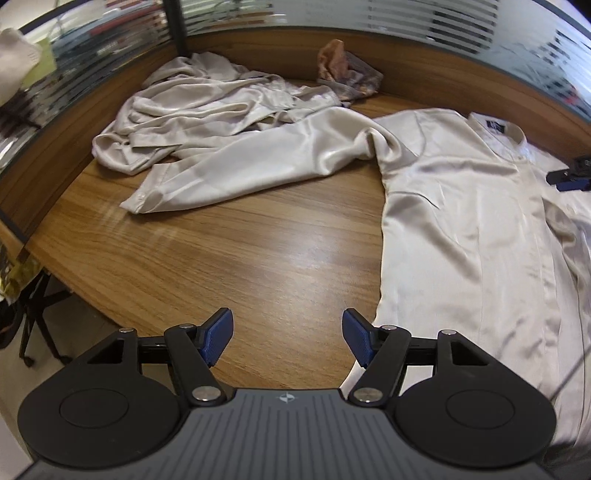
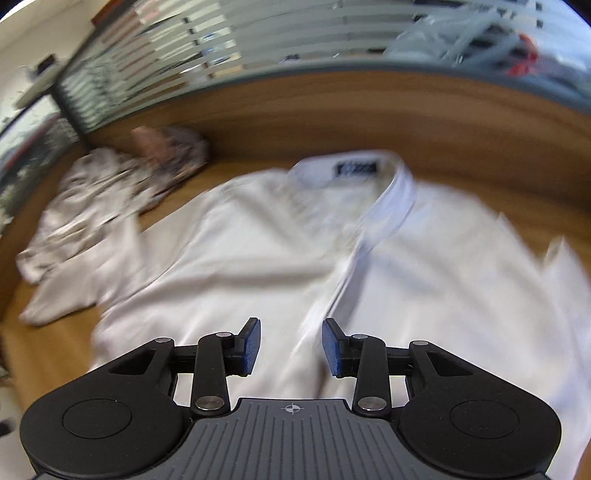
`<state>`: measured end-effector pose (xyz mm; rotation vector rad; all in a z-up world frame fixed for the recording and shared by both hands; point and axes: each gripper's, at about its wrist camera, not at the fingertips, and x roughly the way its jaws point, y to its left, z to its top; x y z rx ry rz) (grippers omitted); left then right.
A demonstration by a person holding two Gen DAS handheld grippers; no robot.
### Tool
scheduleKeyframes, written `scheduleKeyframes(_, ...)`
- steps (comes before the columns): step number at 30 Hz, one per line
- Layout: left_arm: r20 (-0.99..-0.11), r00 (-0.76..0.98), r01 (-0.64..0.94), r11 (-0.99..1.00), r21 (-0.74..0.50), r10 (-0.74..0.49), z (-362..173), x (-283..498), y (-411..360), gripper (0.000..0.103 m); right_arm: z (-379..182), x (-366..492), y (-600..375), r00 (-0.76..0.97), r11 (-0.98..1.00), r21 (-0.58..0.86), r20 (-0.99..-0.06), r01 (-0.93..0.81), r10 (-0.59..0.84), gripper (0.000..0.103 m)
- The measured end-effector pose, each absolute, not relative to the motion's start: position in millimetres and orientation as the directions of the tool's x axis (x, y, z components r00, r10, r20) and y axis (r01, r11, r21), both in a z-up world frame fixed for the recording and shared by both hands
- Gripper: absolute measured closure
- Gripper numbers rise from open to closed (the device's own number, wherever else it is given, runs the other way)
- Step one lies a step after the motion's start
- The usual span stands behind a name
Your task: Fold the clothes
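Hovering over a wood-grain table [image 1: 229, 251], my left gripper [image 1: 287, 338] had its blue pads spread wide with only bare tabletop between them. A pale satin shirt [image 1: 461, 221] lay flat at my 1 o'clock, collar toward the far edge, a dark label inside the neck. Its sleeve [image 1: 236, 173] stretched across the wood toward 11 o'clock, cuff end resting on the table. Behind it, at 11 o'clock, sat a crumpled heap of similar pale cloth [image 1: 192, 107], and at 12 o'clock a bunched patterned garment [image 1: 349, 70] leaned against the raised wooden rim. Frosted glass partitions with horizontal stripes ringed the table's far side, split by a dark post [image 1: 177, 26]. At 8 o'clock, past the table edge, chair legs on castors [image 1: 37, 325] stood on a pale floor.

My right gripper [image 2: 291, 345] hung above the shirt's front [image 2: 258, 258], pads partly apart and nothing pinched between them; the view there was badly smeared. The collar [image 2: 369, 173] showed at 12 o'clock, the button placket running down toward my pads. The crumpled heap [image 2: 85, 192] sat at 10 o'clock.
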<state>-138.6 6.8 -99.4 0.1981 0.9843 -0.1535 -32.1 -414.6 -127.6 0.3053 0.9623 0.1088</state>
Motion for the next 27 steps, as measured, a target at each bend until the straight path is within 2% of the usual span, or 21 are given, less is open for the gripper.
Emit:
scheduleKeyframes(5,-0.848,0.523,0.31,0.946,0.095,-0.086,-111,-134,10,0.031,-124,-100,-378,0.517,0.934,0.358,-0.8,0.007,0.303,0.064)
scheduleKeyframes(10,-0.857,0.494,0.42,0.903,0.089,-0.146,-117,-119,17,0.031,-131,-159,-342,0.468,0.927,0.37,-0.831,0.062,0.3,0.064)
scheduleKeyframes(20,-0.847,0.454,0.635,0.767,0.09,-0.276,-115,-88,29,0.031,-164,-223,-295,0.458,0.892,0.327,-0.874,0.312,0.16,0.064)
scheduleKeyframes(27,-0.832,0.457,0.673,0.734,0.093,-0.314,-111,-75,45,0.031,-169,-239,-285,0.505,0.857,0.325,-0.858,0.4,0.089,0.064)
